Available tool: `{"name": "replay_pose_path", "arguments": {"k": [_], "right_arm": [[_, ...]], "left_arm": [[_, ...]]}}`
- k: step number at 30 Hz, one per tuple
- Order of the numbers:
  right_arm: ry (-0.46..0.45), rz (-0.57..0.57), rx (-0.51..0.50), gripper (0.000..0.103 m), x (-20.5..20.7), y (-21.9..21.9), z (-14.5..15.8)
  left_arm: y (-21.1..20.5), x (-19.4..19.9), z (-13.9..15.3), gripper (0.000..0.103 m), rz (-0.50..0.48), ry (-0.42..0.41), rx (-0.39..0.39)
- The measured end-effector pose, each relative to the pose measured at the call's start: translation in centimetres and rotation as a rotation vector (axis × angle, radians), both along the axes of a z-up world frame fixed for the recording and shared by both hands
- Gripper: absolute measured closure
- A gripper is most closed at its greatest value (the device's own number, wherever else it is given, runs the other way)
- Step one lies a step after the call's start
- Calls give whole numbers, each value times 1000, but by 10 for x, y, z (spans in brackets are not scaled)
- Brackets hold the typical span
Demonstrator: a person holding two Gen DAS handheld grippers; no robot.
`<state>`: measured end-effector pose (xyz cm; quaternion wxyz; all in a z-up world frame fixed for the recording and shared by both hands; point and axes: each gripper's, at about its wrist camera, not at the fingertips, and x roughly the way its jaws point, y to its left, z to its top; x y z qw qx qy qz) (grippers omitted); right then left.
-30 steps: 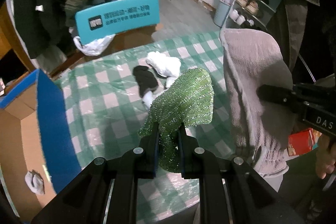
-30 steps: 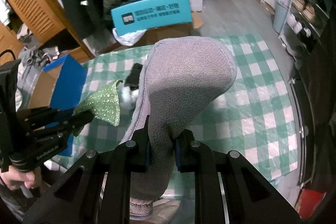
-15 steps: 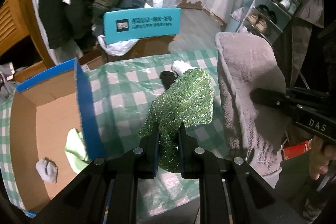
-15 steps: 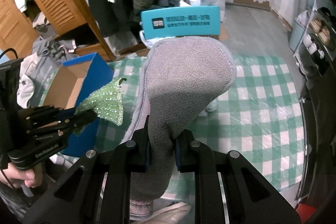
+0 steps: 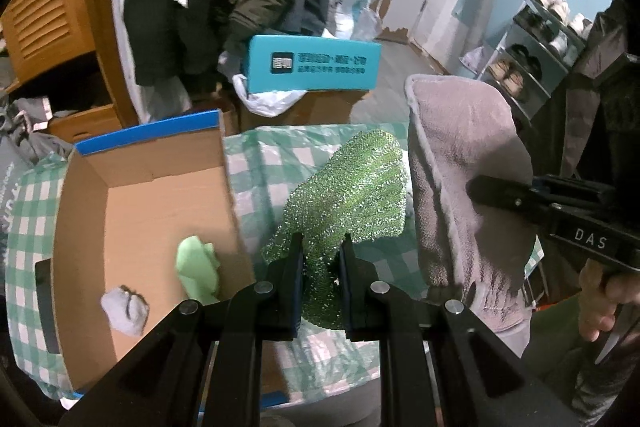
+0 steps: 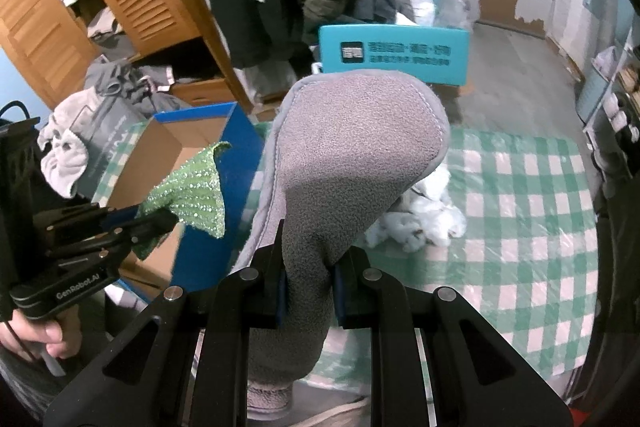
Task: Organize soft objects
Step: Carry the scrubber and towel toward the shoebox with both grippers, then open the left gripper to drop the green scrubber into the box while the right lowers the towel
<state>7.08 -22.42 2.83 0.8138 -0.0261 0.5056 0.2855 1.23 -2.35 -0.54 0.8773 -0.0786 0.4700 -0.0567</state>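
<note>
Left wrist view: your left gripper [image 5: 321, 255] has its fingers clamped on a green sparkly cloth [image 5: 348, 195], held up just beside the open cardboard box [image 5: 144, 163]. Two items already sit in the box, a light green cloth [image 5: 198, 267] and a grey sock [image 5: 122, 305]. Your right gripper [image 6: 308, 267] is pinched tight on a grey fleece cloth [image 6: 352, 147], also in the air. A white pile of socks [image 6: 420, 223] is left on the checked tabletop [image 6: 520, 227]. Roughly halfway, I'd judge: drop both, then fetch the rest.

My left wrist camera faces the cardboard box [image 5: 140, 211] at 10 o'clock; both close views share the teal sign [image 5: 312, 69] [image 6: 394, 55] at 12.
</note>
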Motion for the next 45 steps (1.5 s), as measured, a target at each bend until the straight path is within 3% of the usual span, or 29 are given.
{"name": "replay_pose_path", "arguments": {"k": [31,45], "right_arm": [[42,156,20,87,0,135,-3],[116,211,11,87,1,192,-30]], "left_arm": [[113,-19,1,88,218,-21,-15],[157,-15,-28,88,353,58,-29]]}}
